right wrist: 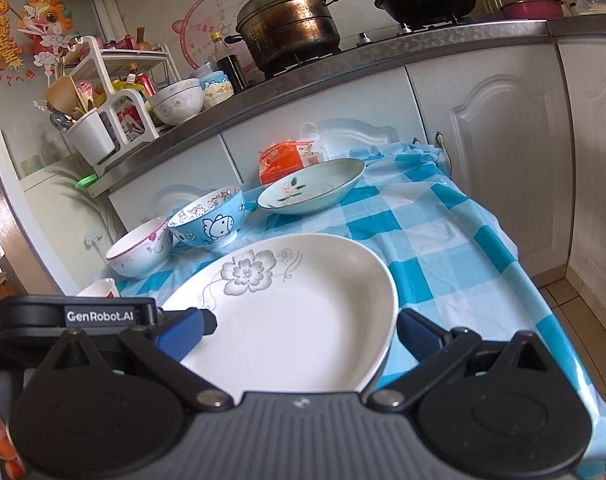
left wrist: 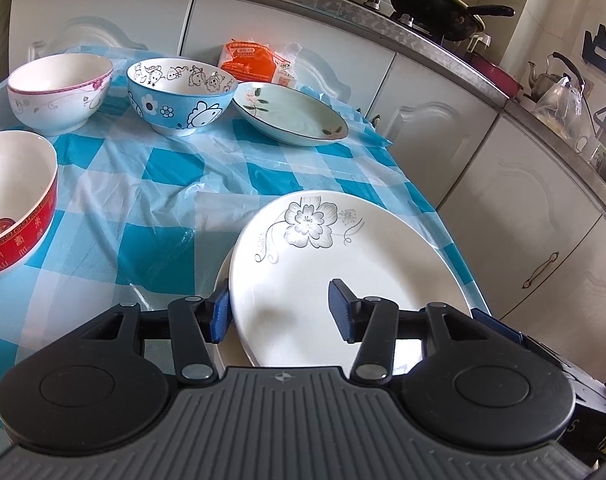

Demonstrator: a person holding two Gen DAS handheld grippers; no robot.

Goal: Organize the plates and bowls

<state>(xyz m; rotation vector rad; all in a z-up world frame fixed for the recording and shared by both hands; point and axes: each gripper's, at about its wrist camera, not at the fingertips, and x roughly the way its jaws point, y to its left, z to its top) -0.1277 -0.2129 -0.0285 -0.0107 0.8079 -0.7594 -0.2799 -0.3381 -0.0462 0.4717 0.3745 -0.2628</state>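
- Big white flower plate (left wrist: pixel 343 280) sits at the near edge of the checked surface (left wrist: pixel 151 200), on top of a second plate whose rim (left wrist: pixel 223 276) peeks out on its left side.
- Left claw (left wrist: pixel 281 314) is spread apart and straddles the plate's near-left rim: one pad outside the edge, the other over the plate's face. Not clamped on anything.
- Right claw (right wrist: pixel 303 330) is wide apart too, w/ the same plate (right wrist: pixel 295 312) between its fingers; nothing gripped.
- Looks like the plate-stacking step (judging by the plate underneath).
- To do it well: pinch the rim only, one pad above and one below, close slowly, as glazed china probably slips.
- If the top plate needs centring, nudge it level, don't tilt it.
- Next candidates: green-tinted plate (left wrist: pixel 291 114) at the far side, next to an orange packet (left wrist: pixel 251 60).
- Bowls wait on the left: blue cartoon bowl (left wrist: pixel 181 96), pink-trim bowl (left wrist: pixel 59 92), red bowl (left wrist: pixel 15 204), all upright and apart from the plates.
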